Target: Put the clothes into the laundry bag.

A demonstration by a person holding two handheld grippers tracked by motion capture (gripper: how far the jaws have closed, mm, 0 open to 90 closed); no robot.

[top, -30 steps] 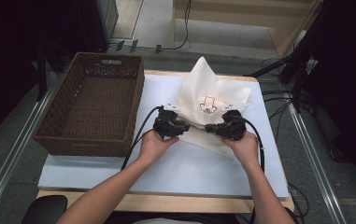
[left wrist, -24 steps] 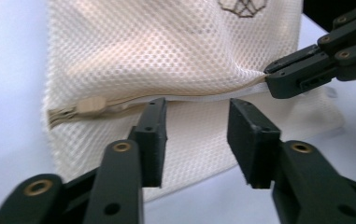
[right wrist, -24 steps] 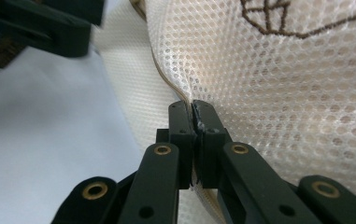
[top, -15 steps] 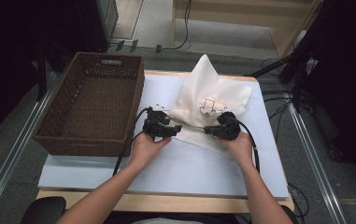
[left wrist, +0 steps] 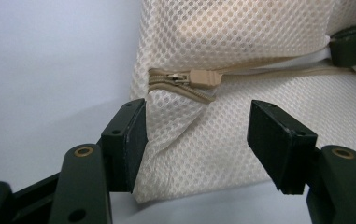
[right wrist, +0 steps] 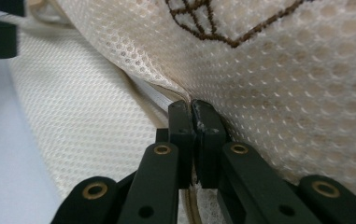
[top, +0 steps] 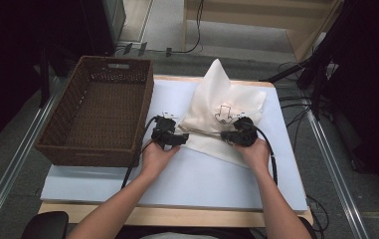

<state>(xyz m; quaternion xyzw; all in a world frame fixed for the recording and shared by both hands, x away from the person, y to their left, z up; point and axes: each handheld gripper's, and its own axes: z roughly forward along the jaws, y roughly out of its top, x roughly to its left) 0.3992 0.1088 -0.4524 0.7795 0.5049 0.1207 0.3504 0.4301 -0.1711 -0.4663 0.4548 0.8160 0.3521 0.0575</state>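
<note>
Left gripper view: cream honeycomb mesh bag (left wrist: 259,135), beige zipper slider (left wrist: 204,78).

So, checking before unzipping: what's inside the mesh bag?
Something tan shows faintly through the mesh laundry bag above its zipper pull; the netting hides what it is.

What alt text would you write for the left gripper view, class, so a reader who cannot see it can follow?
The left hand-held gripper stands open, its two black jaws on either side of a corner of a cream mesh laundry bag, pads off the fabric. Just beyond them sits the bag's tan zipper pull, at the end of its zip. The bag lies on a pale blue table.
</note>
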